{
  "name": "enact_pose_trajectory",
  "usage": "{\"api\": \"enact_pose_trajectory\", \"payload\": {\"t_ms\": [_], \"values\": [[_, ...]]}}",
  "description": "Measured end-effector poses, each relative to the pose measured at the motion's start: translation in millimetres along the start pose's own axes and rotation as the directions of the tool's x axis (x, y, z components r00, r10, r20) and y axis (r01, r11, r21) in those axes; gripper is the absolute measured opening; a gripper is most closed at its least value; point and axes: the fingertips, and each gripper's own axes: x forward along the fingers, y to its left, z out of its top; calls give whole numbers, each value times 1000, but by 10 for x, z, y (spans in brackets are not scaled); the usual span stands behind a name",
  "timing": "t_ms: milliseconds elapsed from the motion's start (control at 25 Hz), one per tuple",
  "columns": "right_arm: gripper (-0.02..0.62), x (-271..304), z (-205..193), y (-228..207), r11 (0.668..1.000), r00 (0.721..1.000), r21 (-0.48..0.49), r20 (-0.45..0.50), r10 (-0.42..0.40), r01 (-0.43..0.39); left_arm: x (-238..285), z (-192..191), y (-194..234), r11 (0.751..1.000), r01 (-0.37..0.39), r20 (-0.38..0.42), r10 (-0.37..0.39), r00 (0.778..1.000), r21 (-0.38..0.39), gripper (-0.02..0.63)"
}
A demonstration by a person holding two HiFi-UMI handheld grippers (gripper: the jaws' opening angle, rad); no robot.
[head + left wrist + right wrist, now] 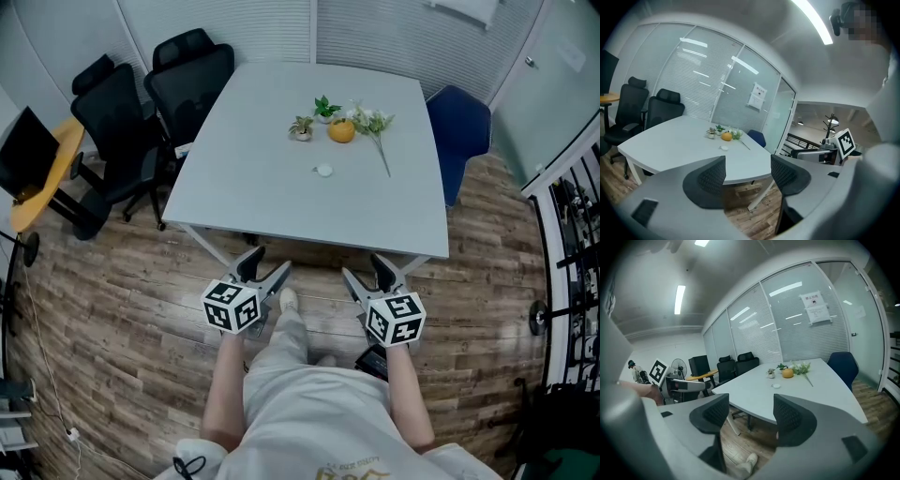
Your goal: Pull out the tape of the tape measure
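A small round white tape measure point(323, 170) lies on the pale grey table point(272, 202), toward its middle, in front of an orange point(341, 131). It also shows as a white disc in the left gripper view point(723, 147) and the right gripper view point(776, 386). My left gripper point(267, 262) and right gripper point(363, 267) hang side by side over the wooden floor, just short of the table's near edge and far from the tape measure. Both stand open with nothing between the jaws, as the left gripper point(747, 173) and the right gripper point(751, 416) show in their own views.
Two small potted plants point(301, 127) and a flower sprig point(377, 127) sit beside the orange. Black office chairs point(178, 80) stand at the table's left, a blue chair point(459, 131) at its right. A yellow side table point(47, 173) is far left, a black railing point(572, 234) far right.
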Motion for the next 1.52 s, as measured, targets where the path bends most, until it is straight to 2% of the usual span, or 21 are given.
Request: {"api": "enact_pose_trajectory", "payload": {"t_ms": [400, 800, 1160, 1520], "values": [[295, 1258, 351, -605, 999, 995, 27, -86, -43, 45, 1162, 484, 953, 997, 65, -65, -68, 996, -38, 284], [295, 2314, 520, -933, 995, 981, 49, -180, -78, 89, 2006, 769, 1791, 988, 135, -142, -144, 979, -70, 284], [295, 2832, 588, -1201, 989, 964, 34, -230, -132, 144, 2539, 873, 2144, 974, 218, -198, -226, 954, -63, 284], [295, 2929, 597, -1366, 986, 951, -5, -262, -163, 168, 2759, 839, 2180, 962, 265, -238, -272, 932, -62, 284]]}}
